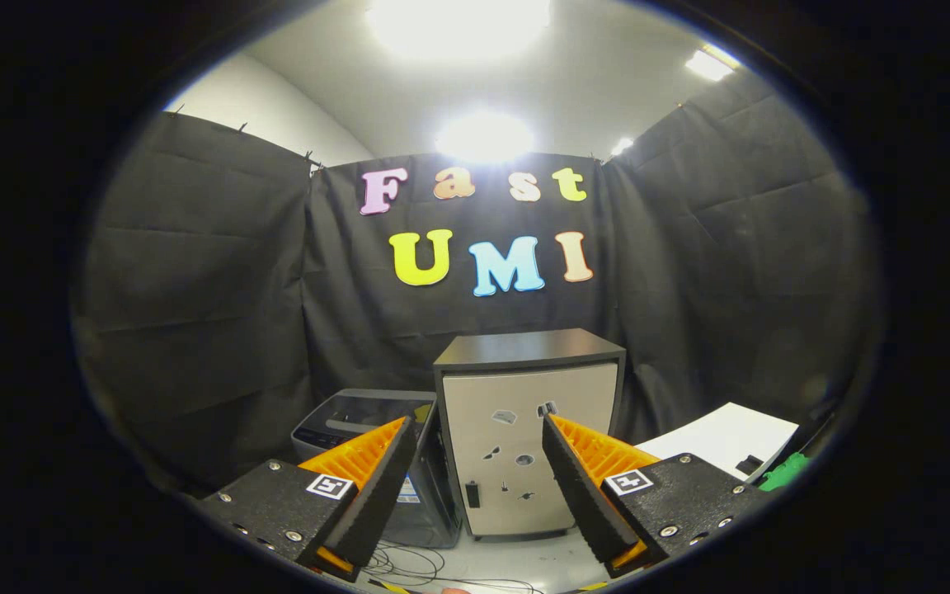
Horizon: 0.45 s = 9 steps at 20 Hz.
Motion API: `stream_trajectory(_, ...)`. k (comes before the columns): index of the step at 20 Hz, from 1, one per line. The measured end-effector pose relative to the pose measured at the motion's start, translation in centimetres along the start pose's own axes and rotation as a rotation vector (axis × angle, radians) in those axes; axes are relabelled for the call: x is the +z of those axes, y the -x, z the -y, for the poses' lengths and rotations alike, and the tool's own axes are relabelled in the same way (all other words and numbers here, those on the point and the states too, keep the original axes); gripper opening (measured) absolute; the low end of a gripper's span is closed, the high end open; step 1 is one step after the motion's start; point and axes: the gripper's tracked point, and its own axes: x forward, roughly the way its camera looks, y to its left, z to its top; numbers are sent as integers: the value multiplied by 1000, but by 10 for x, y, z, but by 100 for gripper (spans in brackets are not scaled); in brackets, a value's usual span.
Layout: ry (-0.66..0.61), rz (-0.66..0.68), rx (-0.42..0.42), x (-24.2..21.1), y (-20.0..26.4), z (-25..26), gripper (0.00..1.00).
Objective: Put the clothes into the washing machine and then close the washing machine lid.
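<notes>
Gripper view is showing the claw (479,470) standing wide open, its two fingers spread apart and gripping nothing. Between and beyond the fingers a small cabinet (524,429) is standing upright, dark top over a pale door carrying a few small stickers and a dark handle low on its left side. Just left of the cabinet and touching or nearly touching it, the washing machine (359,421) is sitting lower, grey with a dark top panel; the left finger is covering much of its front, and whether its lid is up or down is hard to make out. The clothes cannot be picked out with certainty. Right of the cabinet a white worktop (731,437) is reaching in, its far end cut off by the right finger, with a green object (784,472) at its edge, too blurred to identify. Loose cables (409,565) are lying on the pale floor (516,565) below the fingers. Open floor is showing between the fingers and the cabinet.
</notes>
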Motion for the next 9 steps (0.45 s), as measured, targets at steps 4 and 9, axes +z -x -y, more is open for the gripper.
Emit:
stream_trajectory(4,10,-17,12,-9,12,3,95)
stream_trajectory(9,13,-19,15,-9,19,7,95)
